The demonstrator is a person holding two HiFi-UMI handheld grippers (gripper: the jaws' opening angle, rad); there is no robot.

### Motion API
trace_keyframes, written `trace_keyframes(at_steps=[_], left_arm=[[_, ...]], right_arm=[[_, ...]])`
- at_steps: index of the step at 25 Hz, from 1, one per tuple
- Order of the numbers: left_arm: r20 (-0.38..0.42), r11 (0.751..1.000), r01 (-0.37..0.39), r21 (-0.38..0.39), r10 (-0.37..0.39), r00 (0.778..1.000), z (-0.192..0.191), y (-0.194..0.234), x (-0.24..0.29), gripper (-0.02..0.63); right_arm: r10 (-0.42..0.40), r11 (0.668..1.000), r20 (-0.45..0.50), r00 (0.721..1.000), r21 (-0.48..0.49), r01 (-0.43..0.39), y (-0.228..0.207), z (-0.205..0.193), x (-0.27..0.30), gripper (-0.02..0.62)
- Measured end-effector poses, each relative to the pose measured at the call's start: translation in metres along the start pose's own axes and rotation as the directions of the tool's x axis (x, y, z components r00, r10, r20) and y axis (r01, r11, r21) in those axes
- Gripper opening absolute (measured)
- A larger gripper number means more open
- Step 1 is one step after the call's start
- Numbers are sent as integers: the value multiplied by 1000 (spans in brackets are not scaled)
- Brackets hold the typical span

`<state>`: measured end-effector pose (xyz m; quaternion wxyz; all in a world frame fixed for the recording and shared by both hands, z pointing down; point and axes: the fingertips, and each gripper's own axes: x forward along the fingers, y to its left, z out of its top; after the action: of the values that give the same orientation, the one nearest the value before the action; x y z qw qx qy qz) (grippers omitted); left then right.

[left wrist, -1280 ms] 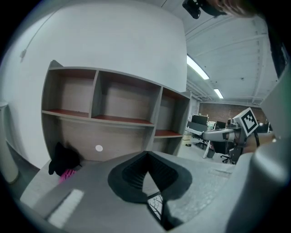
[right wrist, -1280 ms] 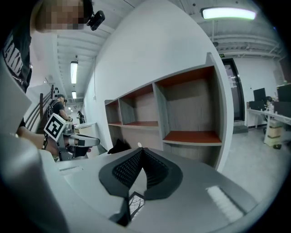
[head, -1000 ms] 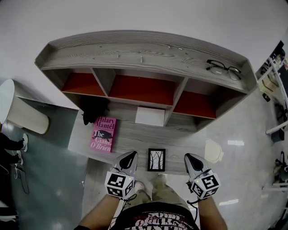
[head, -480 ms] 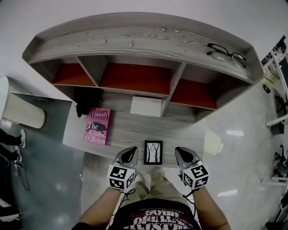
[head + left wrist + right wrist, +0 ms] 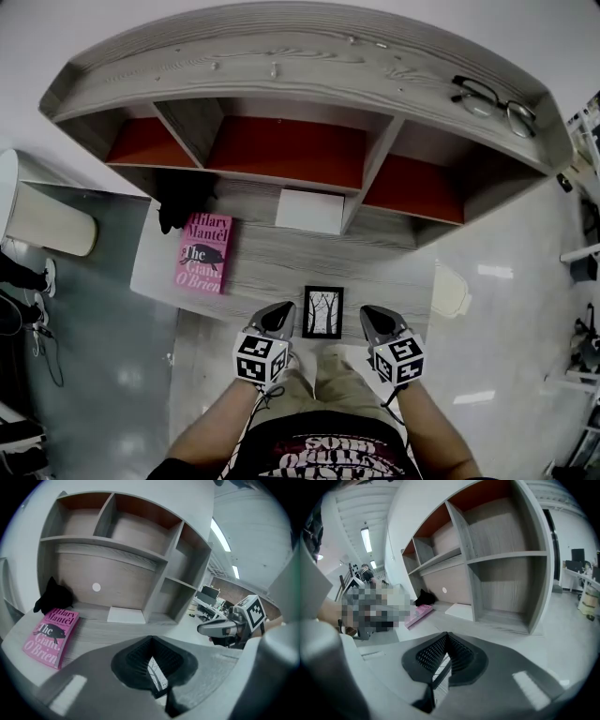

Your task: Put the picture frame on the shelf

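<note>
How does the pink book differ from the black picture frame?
The pink paperback book is larger and lies toward the left of the grey wooden desk; the small black picture frame lies at its front edge. The book shows printed words, the frame bare trees. Both lie flat.

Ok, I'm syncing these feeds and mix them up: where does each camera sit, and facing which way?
Head view: on the person's head, looking steeply down at desk, picture frame and shelf; forearms, legs, left gripper and right gripper show.
Left gripper view: on the left gripper, looking along its shut jaws toward the shelf; the right gripper shows at right.
Right gripper view: on the right gripper, looking along its shut jaws at the shelf from its right end.
Shared: all three show the shelf and pink book.
</note>
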<state>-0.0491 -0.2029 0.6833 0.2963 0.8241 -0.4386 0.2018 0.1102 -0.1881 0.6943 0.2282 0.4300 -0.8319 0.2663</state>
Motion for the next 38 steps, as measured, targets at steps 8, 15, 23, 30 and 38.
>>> trace_keyframes(at_steps=[8,15,23,30,38], left_arm=[[-70,999,6,-48,-10,998,-29,-3,25,2],[-129,997,7,-77,-17,991,-60,-2,40,2],[-190,991,2,-133,-27,981,-96,5,52,2],[-223,988,-2,-152,-33,974,-117,6,60,29],[-245,982,12,-189,-59,968,-131,3,68,91]], right_arm=[[31,999,-83,996,46,-27,-3,-36,21,29],[55,996,-134,989,83,-44,-3,-64,34,44],[102,987,-186,977,143,-76,1,-95,45,89],[128,978,-215,968,188,-88,5,-115,57,126],[155,963,-210,965,251,-100,11,-123,68,147]])
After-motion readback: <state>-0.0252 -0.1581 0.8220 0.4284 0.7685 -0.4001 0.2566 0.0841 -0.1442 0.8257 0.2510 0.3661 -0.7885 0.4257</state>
